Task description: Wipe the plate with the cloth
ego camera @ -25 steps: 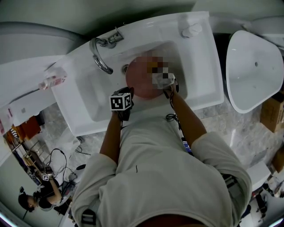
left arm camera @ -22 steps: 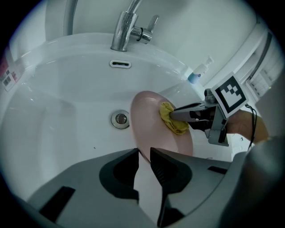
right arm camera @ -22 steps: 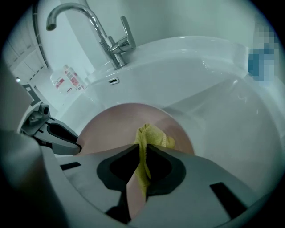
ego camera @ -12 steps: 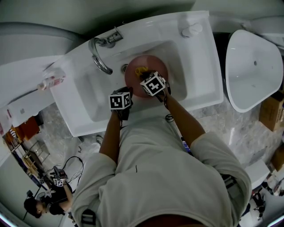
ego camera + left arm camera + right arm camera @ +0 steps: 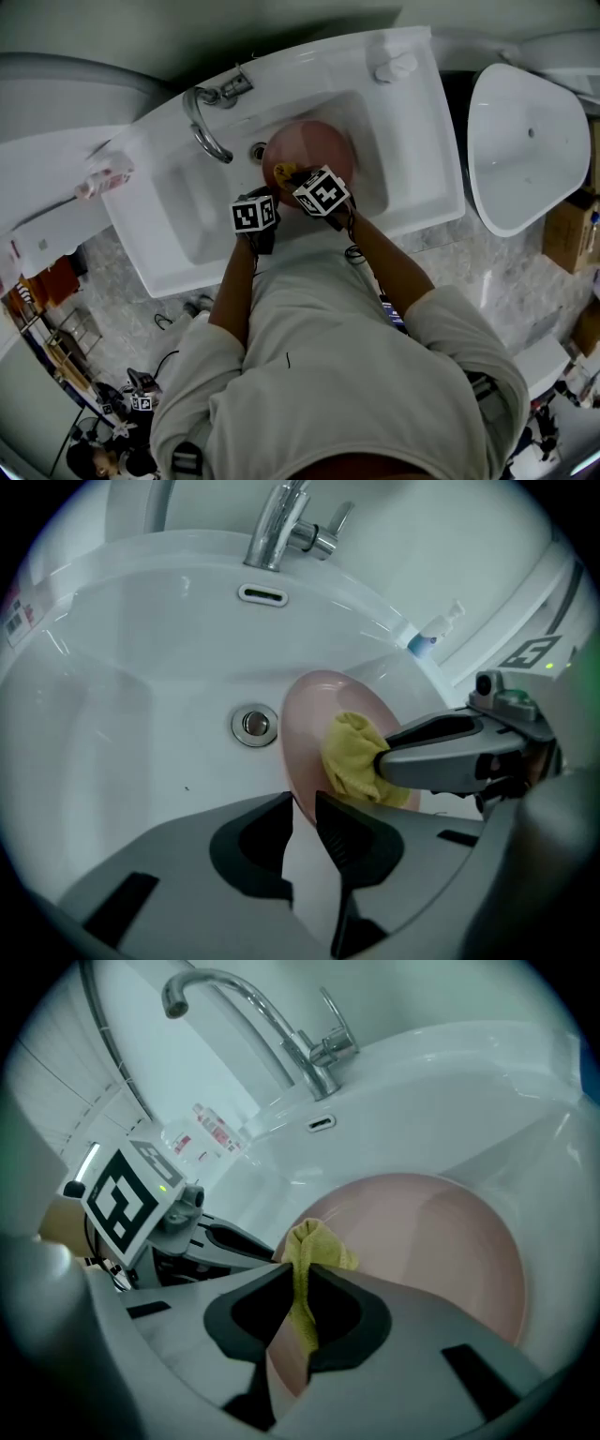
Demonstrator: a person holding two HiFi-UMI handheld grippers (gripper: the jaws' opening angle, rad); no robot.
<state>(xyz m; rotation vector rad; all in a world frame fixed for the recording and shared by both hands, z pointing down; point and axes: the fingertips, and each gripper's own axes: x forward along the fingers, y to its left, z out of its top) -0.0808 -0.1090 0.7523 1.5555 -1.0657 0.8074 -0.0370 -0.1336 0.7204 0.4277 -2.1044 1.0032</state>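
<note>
Wiping step: the left hand-held gripper [image 5: 303, 808] is closed on the plate [image 5: 314, 710] at its near rim in the sink [image 5: 141, 696], the right hand-held gripper [image 5: 300, 1288] clamps the cloth [image 5: 314, 1241] against the plate face ahead of it, and the next stroke likely needs steady pressure across it.

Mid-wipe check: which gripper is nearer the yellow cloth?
Right. The right gripper is shut on the cloth, holding it against the plate. The left gripper clamps the plate's rim, with the cloth just beyond it.
</note>
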